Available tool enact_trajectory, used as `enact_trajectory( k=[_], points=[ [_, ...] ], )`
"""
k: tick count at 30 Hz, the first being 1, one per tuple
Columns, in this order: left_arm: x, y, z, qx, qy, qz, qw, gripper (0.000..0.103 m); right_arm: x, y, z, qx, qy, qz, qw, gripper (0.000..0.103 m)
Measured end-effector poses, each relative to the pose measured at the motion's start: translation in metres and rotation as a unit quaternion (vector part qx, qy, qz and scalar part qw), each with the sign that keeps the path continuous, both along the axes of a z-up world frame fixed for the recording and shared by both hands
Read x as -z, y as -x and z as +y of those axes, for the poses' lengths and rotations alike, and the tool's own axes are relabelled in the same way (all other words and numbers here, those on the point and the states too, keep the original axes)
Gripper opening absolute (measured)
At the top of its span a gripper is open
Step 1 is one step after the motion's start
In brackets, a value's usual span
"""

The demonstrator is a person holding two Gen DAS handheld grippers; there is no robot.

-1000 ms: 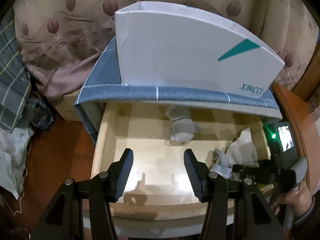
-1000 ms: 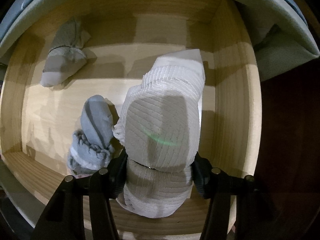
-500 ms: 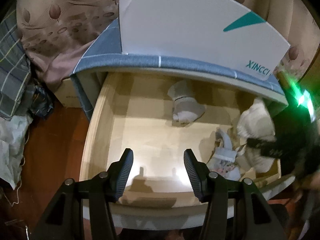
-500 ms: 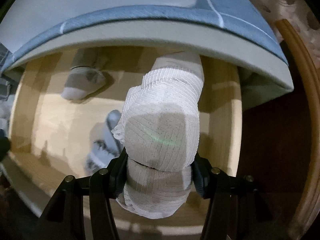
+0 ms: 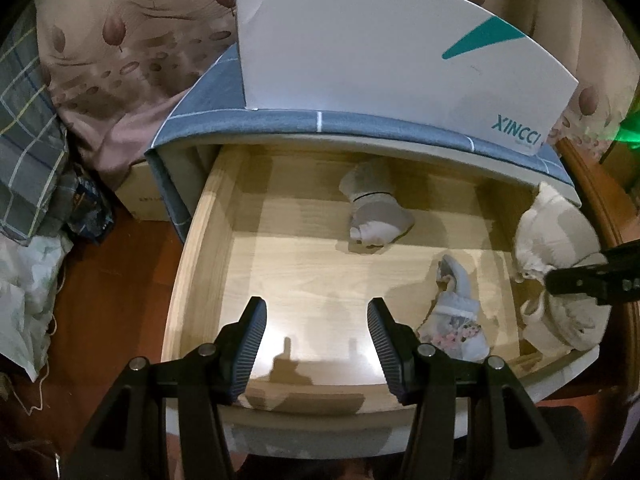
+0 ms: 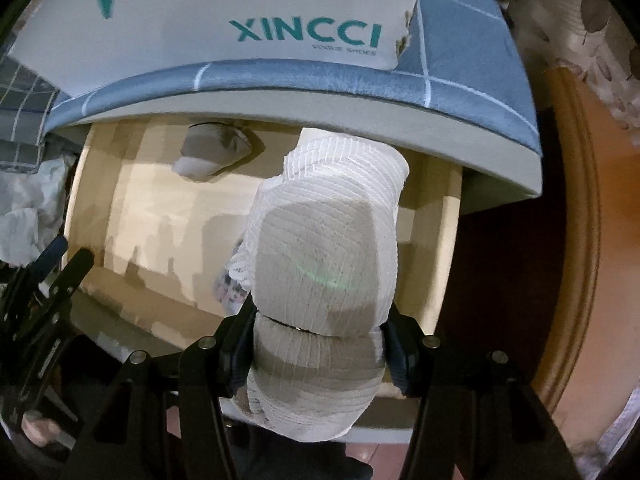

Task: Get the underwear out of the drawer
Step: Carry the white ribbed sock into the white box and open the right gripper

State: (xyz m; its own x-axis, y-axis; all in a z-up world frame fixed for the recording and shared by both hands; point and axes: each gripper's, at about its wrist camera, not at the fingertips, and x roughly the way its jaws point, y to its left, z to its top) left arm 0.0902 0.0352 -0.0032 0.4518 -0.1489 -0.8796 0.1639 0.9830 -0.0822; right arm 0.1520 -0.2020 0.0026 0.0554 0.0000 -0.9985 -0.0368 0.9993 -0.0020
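The wooden drawer stands pulled out. My right gripper is shut on a white ribbed roll of underwear and holds it above the drawer's right side. In the left wrist view that roll hangs at the right edge in the right gripper. A grey-and-white roll lies at the back of the drawer, and a floral roll lies front right. My left gripper is open over the bare front floor of the drawer, holding nothing.
A white XINCCI shoe box sits on the cabinet's blue checked cover just above the drawer. Patterned bedding and a plaid cloth lie to the left. A curved wooden frame borders the right. The floor is dark red-brown.
My right gripper has risen with the white roll, from inside the drawer to above its rim. My left gripper has sunk slightly toward the drawer, still open.
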Motion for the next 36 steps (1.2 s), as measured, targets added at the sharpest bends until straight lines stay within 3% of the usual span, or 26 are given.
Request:
enact_trajectory(
  k=[6,12,17,25,30,36],
  points=[
    [0.001,0.002,-0.005,0.004,-0.025,-0.006,0.9997,0.054,-0.024,0.007,0.015,-0.002,0.006,-0.043,0.999,0.051],
    [0.004,0.002,-0.004,-0.005,-0.033,-0.003,0.9994,0.054,-0.085,0.006,0.017,0.0,0.003,-0.127,0.992,0.051],
    [0.003,0.004,-0.007,0.003,-0.036,-0.008,0.9993,0.054,-0.138,-0.01,0.014,0.004,-0.011,-0.174,0.985,0.051],
    [0.001,0.007,-0.009,0.013,-0.029,-0.012,0.9994,0.054,-0.194,-0.056,0.015,0.027,-0.02,-0.252,0.967,0.051],
    [0.002,0.007,-0.01,0.013,-0.032,-0.014,0.9993,0.054,-0.201,-0.094,0.022,0.025,-0.012,-0.261,0.965,0.051],
    [0.001,0.005,-0.002,-0.001,-0.017,-0.01,0.9998,0.054,-0.179,-0.143,0.029,0.022,0.01,-0.233,0.972,0.051]
  ],
)
